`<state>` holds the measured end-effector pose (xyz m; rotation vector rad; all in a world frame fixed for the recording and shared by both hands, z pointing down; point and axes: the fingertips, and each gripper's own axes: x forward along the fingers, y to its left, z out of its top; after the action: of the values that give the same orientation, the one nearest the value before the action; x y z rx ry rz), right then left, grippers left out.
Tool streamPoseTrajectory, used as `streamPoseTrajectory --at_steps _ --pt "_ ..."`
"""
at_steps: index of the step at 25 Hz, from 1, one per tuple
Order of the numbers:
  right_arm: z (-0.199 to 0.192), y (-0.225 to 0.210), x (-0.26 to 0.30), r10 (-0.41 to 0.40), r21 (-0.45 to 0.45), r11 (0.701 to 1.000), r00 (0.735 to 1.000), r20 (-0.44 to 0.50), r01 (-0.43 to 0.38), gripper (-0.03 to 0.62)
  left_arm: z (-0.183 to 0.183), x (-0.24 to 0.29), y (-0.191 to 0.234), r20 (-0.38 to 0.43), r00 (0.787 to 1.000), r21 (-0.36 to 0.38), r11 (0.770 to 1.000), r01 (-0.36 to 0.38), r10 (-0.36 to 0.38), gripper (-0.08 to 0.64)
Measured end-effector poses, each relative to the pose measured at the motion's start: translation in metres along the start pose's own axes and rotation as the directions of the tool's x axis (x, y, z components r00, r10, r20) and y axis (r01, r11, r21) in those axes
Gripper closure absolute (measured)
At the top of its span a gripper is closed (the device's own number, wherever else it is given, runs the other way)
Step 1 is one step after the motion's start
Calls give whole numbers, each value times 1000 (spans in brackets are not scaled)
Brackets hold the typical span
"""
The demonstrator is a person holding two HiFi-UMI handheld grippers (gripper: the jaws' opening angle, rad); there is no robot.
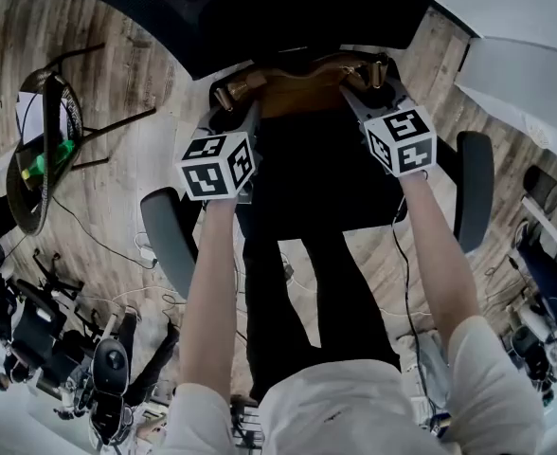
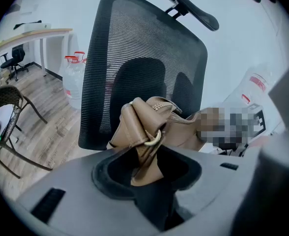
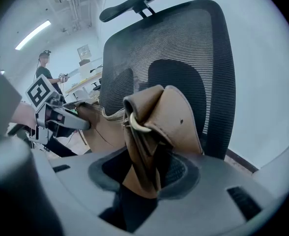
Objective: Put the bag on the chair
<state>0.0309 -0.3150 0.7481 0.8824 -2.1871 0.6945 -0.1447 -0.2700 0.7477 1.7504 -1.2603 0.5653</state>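
Bag is slung between both grippers over the rear of the chair's seat, close in front of the backrest. I can't tell whether its underside is on the cushion yet.

Chair: black office type with mesh back, headrest on top and an armrest on each side. It is the landmark for everything below. The seat is dark and hard to separate from my operator's legs in the head view.

Bag body: tan leather, soft. It sags and creases between the two grips, and the zip line bows along the top. It looks light to moderate in weight. I judge it will slump flat once let go, not stand up, so it wants lowering onto the middle of the seat, away from the front edge.

Left gripper: on the chair's left-armrest side. Jaws are partly closed and pinch the folded strap tab at that end of the bag.

Right gripper: on the right-armrest side, with the same narrow clamp on the opposite tab and leather bunched between the pads.

Metal ring sits just above the left jaws, and its twin ring above the right. The tabs below these rings are the sound place to hold: doubled leather, stitched, little slip. The smooth side panels would slide.
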Motion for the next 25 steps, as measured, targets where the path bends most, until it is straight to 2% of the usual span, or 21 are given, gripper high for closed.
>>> streamPoseTrajectory --at_steps 9,16,22,25 --pt "2 -8 6 -28 4 1000 1000 6 28 414 8 8 2 32 999 -27 999 17 -16 430" --pt "2 -10 11 -50 3 999 999 3 50 403 8 12 3 19 1000 6 1000 16 -16 426" --pt "4 -11 15 -73 4 997 997 4 73 354 13 14 2 23 1000 16 1000 15 -16 426" --pt "5 -10 18 -79 -12 997 997 11 79 309 16 14 4 33 999 24 1000 4 -5 426"
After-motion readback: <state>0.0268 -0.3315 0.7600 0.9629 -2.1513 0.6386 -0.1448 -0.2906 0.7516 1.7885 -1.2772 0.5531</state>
